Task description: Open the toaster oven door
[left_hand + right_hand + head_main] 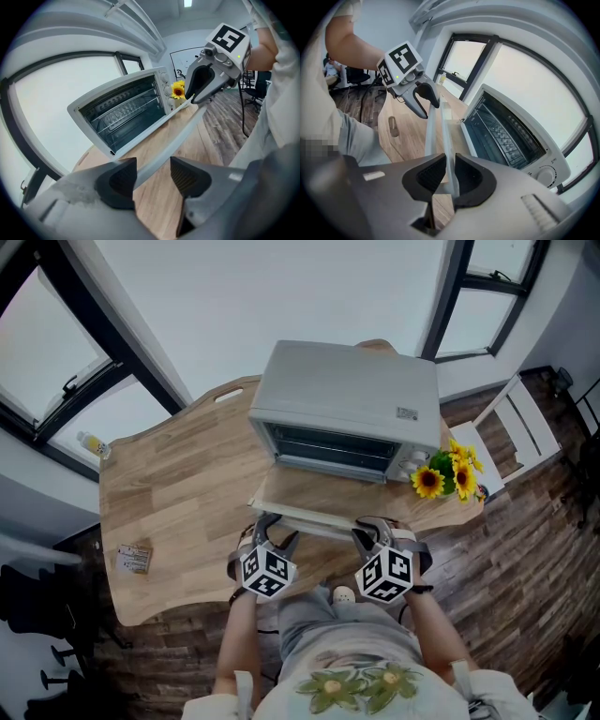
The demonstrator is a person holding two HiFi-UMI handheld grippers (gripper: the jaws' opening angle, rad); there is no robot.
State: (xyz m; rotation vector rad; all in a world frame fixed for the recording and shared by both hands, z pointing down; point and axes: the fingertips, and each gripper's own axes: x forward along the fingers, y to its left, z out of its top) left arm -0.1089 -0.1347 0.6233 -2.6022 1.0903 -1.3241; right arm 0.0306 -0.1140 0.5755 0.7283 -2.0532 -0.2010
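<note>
The toaster oven [347, 399] stands ahead of both jaws with its door [319, 493] folded down flat, and the door handle [187, 124] runs crosswise between them, the right gripper [450, 176] clamped on it while the left gripper [152, 176] gapes loosely around it.

A light wooden table [178, 484] stands on a dark plank floor [525, 549] beside tall black-framed windows [56, 381].

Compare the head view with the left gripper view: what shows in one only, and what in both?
Only the head view: the small packet and the bottle. Only the left gripper view: the ribbed pads of the left gripper, apart around the door handle, and a ceiling light. Both: the open toaster oven, the sunflowers, the right gripper.
</note>
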